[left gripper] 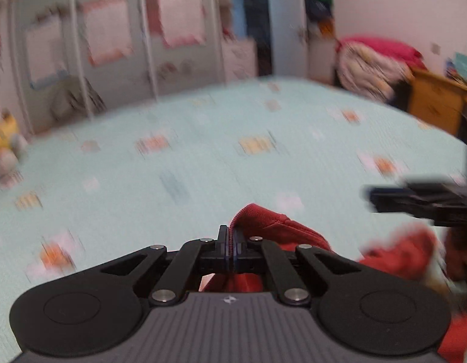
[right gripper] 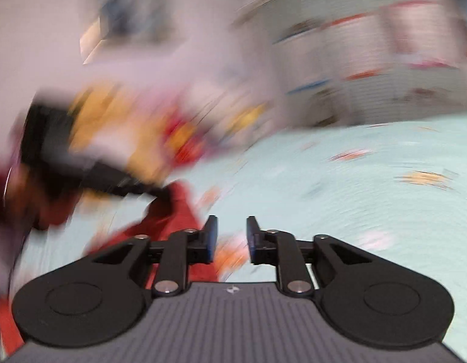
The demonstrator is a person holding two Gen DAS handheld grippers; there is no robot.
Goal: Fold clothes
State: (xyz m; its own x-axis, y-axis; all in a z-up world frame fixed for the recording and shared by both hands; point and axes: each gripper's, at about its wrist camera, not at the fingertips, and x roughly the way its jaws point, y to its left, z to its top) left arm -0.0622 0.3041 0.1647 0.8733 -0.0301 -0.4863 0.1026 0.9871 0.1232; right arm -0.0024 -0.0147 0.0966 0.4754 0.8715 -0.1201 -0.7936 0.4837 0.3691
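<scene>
Left gripper (left gripper: 232,246) fingers pinched together, right gripper (right gripper: 231,237) fingers parted

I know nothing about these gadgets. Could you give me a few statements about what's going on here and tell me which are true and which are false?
1. The left gripper has its jaws shut on the red garment. True.
2. The right gripper also clamps red cloth. False: its jaws stand apart, with nothing between them.
3. The bedsheet is plain white. False: it is pale green with small coloured patches.
4. Both views are blurred. True.

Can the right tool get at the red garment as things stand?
Probably yes: the right tool is open and empty, the red garment lies just left of it, nothing between. The left tool pinches another part.
</scene>
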